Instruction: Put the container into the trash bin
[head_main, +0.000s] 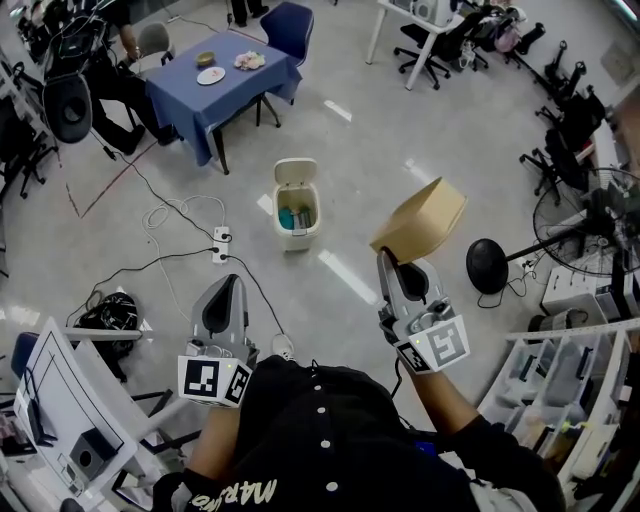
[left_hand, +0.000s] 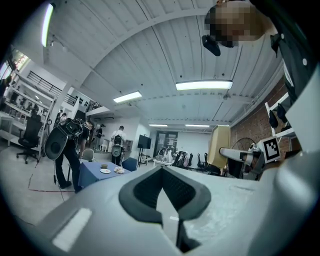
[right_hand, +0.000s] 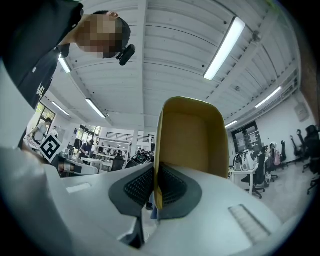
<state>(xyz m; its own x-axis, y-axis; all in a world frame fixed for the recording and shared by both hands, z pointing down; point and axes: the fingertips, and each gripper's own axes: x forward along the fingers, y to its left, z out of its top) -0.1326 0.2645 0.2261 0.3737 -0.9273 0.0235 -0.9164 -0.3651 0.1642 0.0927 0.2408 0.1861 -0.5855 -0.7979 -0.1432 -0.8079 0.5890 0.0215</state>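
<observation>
A tan cardboard container (head_main: 420, 222) hangs in the air right of centre, pinched by its rim in my right gripper (head_main: 386, 258), which is shut on it. In the right gripper view the container (right_hand: 192, 137) stands upright between the jaws, its hollow side facing the camera. A small white trash bin (head_main: 296, 205) stands on the floor ahead, lid up, with bluish things inside. It is left of and beyond the container. My left gripper (head_main: 229, 283) is lower left, shut and holding nothing; its view points out over the room.
A blue-clothed table (head_main: 215, 90) with plates and chairs stands far left behind the bin. Cables and a power strip (head_main: 220, 245) lie on the floor left of the bin. A floor fan (head_main: 590, 225) and shelving are at right.
</observation>
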